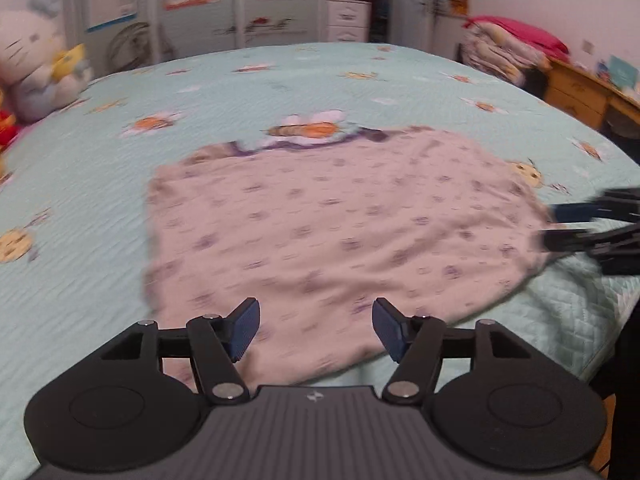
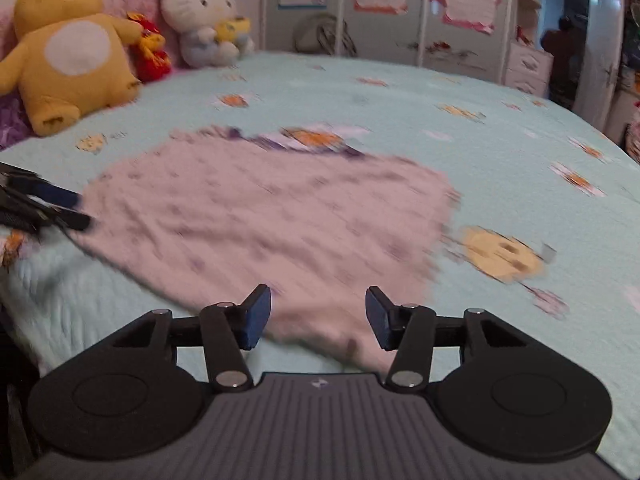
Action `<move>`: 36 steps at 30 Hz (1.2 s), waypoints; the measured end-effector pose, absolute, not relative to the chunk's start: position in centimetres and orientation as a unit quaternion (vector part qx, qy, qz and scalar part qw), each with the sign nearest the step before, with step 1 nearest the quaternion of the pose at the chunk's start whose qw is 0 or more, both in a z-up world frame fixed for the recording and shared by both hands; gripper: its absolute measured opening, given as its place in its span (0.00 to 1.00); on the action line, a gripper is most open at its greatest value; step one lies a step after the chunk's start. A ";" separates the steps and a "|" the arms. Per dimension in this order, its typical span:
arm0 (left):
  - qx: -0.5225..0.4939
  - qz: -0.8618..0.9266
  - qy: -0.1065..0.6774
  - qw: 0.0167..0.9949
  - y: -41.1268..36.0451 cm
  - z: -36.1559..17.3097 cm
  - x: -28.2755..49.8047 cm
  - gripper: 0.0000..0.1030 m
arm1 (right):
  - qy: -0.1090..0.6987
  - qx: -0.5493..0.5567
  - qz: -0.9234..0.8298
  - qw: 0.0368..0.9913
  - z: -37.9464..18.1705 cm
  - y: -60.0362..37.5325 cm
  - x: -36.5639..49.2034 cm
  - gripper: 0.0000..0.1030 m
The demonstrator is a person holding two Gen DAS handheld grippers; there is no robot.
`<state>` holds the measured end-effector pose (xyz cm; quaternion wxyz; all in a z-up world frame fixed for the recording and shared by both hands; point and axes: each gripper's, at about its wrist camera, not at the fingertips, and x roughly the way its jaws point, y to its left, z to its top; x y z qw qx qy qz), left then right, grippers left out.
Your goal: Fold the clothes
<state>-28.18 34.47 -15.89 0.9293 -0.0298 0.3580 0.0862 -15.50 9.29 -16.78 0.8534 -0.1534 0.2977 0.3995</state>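
A pale pink garment with small purple prints [image 1: 340,224] lies flat on the bed, with a purple trimmed neckline at its far edge. It also shows in the right wrist view [image 2: 272,224]. My left gripper [image 1: 315,328] is open and empty just above the garment's near edge. My right gripper [image 2: 318,316] is open and empty above the garment's near right corner. The right gripper also shows in the left wrist view [image 1: 560,226], at the garment's right edge. The left gripper also shows in the right wrist view [image 2: 76,210], at the garment's left edge. Both views are motion-blurred.
The bed has a light green quilt with bee and flower prints [image 1: 100,168]. A yellow plush toy [image 2: 68,48] and a white cat plush [image 2: 204,20] sit at the head of the bed. Stacked bedding [image 1: 508,48] and a wooden desk [image 1: 580,92] stand at the right.
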 end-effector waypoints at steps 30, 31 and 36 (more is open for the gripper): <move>-0.142 0.188 0.351 0.906 40.0 -16.0 -31.6 0.59 | 0.362 0.035 0.305 0.880 -17.9 2.8 -10.0 0.21; -0.144 0.192 0.350 0.905 40.0 -16.1 -31.8 0.59 | 0.362 0.038 0.311 0.878 -18.0 3.0 -10.1 0.21; -0.187 0.208 0.341 0.897 41.3 -16.9 -34.2 0.59 | 0.382 0.067 0.330 0.861 -19.0 2.6 -10.6 0.23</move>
